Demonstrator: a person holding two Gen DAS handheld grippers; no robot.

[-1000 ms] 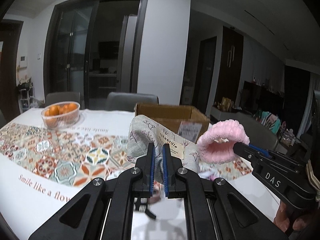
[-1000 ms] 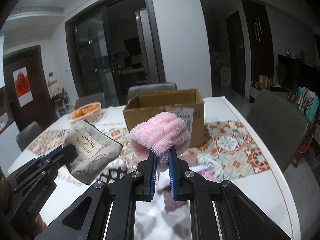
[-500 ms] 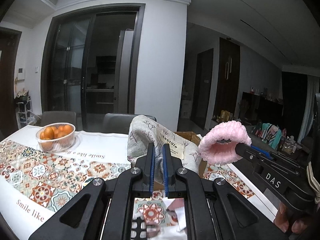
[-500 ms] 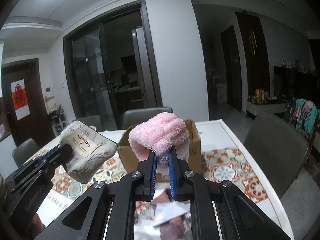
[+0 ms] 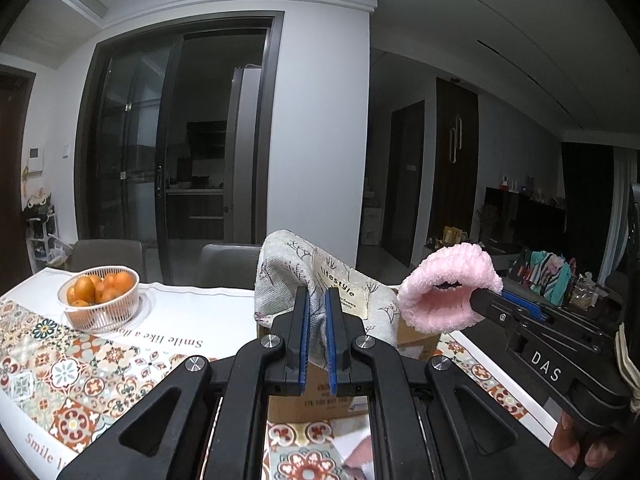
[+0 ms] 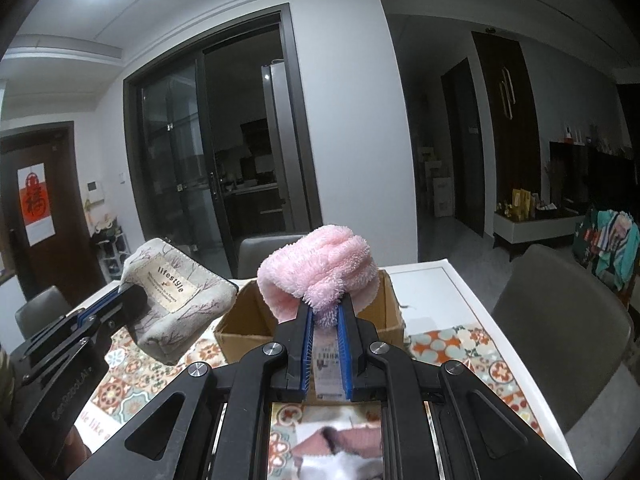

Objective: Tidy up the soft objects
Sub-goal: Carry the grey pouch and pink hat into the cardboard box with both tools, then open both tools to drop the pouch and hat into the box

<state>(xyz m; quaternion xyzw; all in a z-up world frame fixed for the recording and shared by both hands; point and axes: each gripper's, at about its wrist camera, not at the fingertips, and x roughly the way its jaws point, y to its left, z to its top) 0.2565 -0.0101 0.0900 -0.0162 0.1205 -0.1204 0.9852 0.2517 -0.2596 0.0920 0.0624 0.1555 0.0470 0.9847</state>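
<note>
My left gripper (image 5: 317, 300) is shut on a grey fabric pouch (image 5: 288, 276) with a branch print and a "lifestyle" label, held up in the air. The same pouch (image 6: 176, 300) hangs at the left of the right wrist view. A fluffy pink towel roll (image 6: 320, 268) is pinched in my right gripper (image 6: 325, 308), which is shut on it. In the left wrist view the pink roll (image 5: 448, 292) sits at the right. An open cardboard box (image 6: 248, 316) stands on the table just beyond and below both held things.
A white basket of oranges (image 5: 98, 298) stands at the far left of the patterned tablecloth (image 5: 60, 376). Grey chairs (image 6: 560, 320) ring the table. Pink and white cloth (image 6: 336, 440) lies on the table below the grippers. A hand (image 5: 576, 444) holds the right gripper's handle.
Both grippers have risen and moved forward toward the box with their loads. The table has dropped lower in both views and the box now lies right under the held pouch and towel.
</note>
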